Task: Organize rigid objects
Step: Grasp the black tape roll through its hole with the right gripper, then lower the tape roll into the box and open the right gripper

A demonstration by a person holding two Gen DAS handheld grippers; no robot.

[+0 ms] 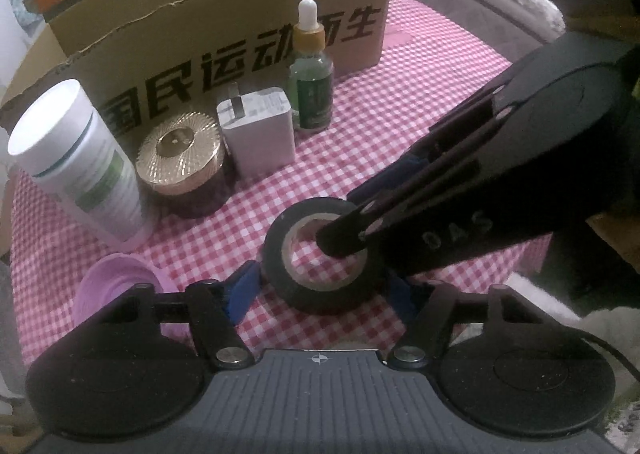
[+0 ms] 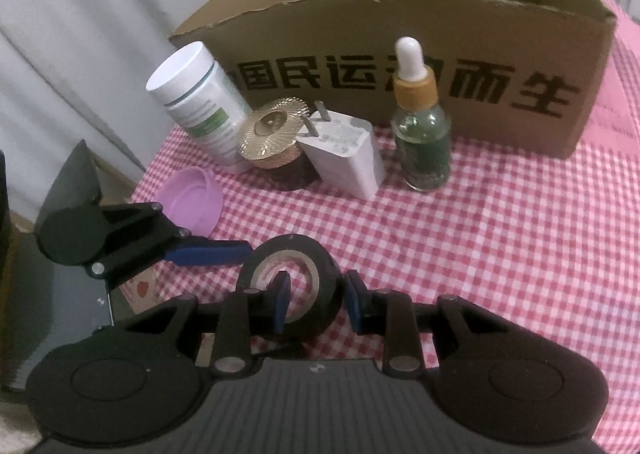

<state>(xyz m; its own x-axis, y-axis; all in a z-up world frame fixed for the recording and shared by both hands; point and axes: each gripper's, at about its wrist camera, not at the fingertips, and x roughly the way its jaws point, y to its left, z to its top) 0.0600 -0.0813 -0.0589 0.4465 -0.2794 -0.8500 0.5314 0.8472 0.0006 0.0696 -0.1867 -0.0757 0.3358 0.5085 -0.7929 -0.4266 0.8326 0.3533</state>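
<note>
A black tape roll point(image 1: 316, 282) lies flat on the pink checked cloth point(image 1: 360, 142). My left gripper point(image 1: 322, 274) straddles it, a blue pad against each outer side, shut on the roll. In the left wrist view my right gripper point(image 1: 340, 238) comes in from the right with one finger down in the roll's hole. The right wrist view shows the right gripper point(image 2: 317, 286) shut on the wall of the tape roll point(image 2: 320, 318), one pad inside the hole and one outside. There the left gripper's blue finger point(image 2: 212, 252) touches the roll's left side; its other finger is hidden.
Behind the roll stand a white canister point(image 1: 80, 158), a gold-lidded jar point(image 1: 180, 158), a white charger plug point(image 1: 260, 130) and a green dropper bottle point(image 1: 312, 86), lined up before an open cardboard box point(image 1: 224, 34). A pink dish point(image 1: 116, 286) lies at the cloth's left edge.
</note>
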